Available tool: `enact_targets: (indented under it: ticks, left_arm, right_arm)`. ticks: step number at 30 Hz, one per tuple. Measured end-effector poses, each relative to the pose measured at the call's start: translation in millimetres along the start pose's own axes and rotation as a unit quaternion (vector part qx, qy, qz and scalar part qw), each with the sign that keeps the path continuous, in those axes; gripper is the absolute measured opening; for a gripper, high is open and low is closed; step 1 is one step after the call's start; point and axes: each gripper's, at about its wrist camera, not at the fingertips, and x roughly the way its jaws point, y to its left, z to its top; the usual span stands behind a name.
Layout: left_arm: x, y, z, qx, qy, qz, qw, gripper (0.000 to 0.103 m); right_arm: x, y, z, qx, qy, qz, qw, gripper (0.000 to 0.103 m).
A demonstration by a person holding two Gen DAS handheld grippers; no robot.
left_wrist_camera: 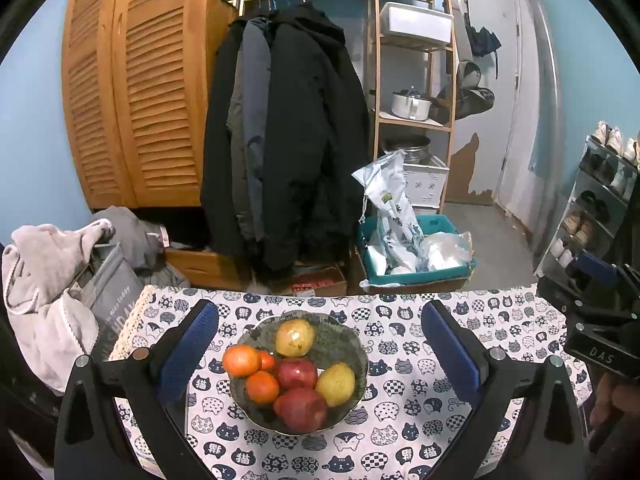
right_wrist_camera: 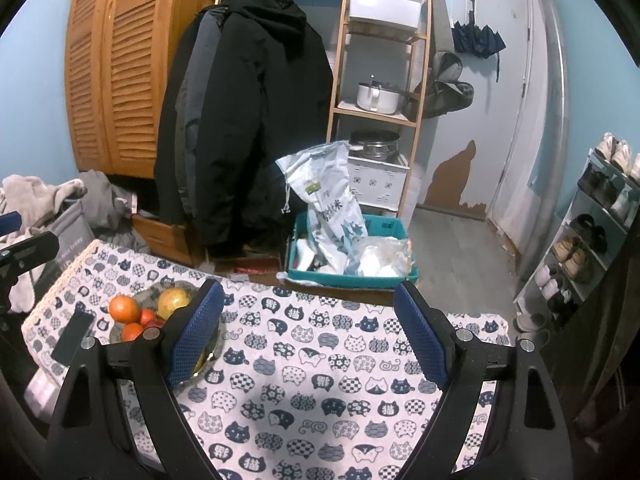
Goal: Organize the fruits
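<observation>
Glass, dark and scalloped at the rim, is what my fruit sits in: the bowl (left_wrist_camera: 352, 344) stands on the cat-print tablecloth (left_wrist_camera: 400, 412), straight ahead between the spread fingers of my left gripper (left_wrist_camera: 318, 354), whose blue pads are wide apart and touching nothing. My right gripper (right_wrist_camera: 308, 332) is also wide apart and empty, over bare cloth, with the bowl off at its 10 o'clock.

Biggest risk, as I judge it: the fruit is heaped, so lifting one piece could set the others rolling over the low rim and off the table. The bowl itself could skid on the cloth if a finger catches its edge. Round, smooth skins may also squirt out of a pinch that is off-centre.

Inside, largest first: two red apples (left_wrist_camera: 302, 408) at 6 o'clock and centre, two yellow-green pears (left_wrist_camera: 295, 337) at 12 and 3 o'clock, then three oranges (left_wrist_camera: 241, 360) from 9 to 7 o'clock, the smallest tucked between them
</observation>
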Motion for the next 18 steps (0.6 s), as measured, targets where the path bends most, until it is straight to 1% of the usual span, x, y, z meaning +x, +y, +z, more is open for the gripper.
enact_targets:
  ticks: [18]
  left_arm:
    - [-4.9, -5.2, -0.5, 0.004, -0.003, 0.001, 1.0000, 0.102]
  right_arm:
    - [-1.1, -3.1, 3.5, -0.002, 0.003, 0.003, 1.000, 0.085]
